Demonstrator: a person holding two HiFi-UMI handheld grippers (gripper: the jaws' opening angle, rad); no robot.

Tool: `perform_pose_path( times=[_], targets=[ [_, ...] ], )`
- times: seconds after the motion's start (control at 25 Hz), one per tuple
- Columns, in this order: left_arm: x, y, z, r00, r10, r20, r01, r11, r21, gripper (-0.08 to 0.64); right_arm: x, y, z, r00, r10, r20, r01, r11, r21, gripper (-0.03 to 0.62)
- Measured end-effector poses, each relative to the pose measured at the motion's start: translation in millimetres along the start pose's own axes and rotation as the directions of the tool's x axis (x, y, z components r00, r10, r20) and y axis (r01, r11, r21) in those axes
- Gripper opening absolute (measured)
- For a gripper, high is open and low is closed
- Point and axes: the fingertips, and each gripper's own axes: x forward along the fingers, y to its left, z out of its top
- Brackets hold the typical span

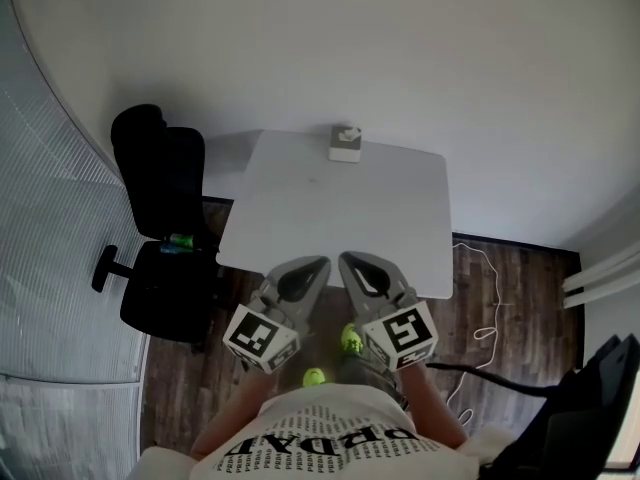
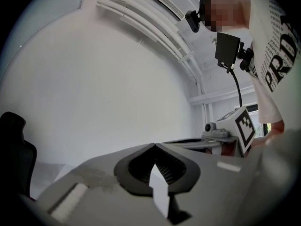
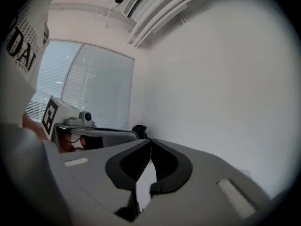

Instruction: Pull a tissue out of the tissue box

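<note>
Jaws: both pairs closed tight, nothing held.
Left gripper (image 1: pixel 322 262), right gripper (image 1: pixel 345 259): side by side, worktop (image 1: pixel 330 218) near edge.
Tissue box (image 1: pixel 346 143): far edge, well apart.

White black-lettered T-shirt (image 1: pixel 330 446); left hand-held gripper (image 1: pixel 322 264) and right hand-held gripper (image 1: pixel 347 260) grey.

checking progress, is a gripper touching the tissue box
No, the tissue box sits across the table from the left gripper and right gripper.

The head view looks steeply down on the worktop (image 1: pixel 340 208), left gripper (image 1: pixel 324 261) and right gripper (image 1: pixel 343 257). Both gripper views look level along their jaws toward one wall (image 2: pixel 94 88).
</note>
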Motion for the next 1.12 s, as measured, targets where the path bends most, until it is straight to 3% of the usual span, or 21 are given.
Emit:
perform_pose_path(
  times=[0.16, 0.36, 0.6, 1.12],
  targets=[
    [46, 12, 5, 1.0, 0.009, 0.019, -0.008, 0.999, -0.031, 0.003, 13, -41, 0, 1.0, 0.004, -0.006, -0.004, 1.0, 0.001, 0.011],
    [100, 28, -4, 1.0, 0.006, -0.008, -0.007, 1.0, -0.009, 0.003, 31, -90, 0, 0.999, 0.034, -0.005, -0.034, 0.999, -0.005, 0.011],
    [149, 46, -3, 0.999, 0.037, 0.012, -0.037, 0.999, -0.02, 0.003, 50, -139, -2, 0.998, 0.064, -0.024, -0.064, 0.998, -0.004, 0.011],
    [202, 68, -19, 0.993, 0.115, -0.014, -0.115, 0.993, -0.01, 0.003, 73, -192, -8, 0.989, 0.148, -0.006, -0.148, 0.989, -0.009, 0.011]
  ],
)
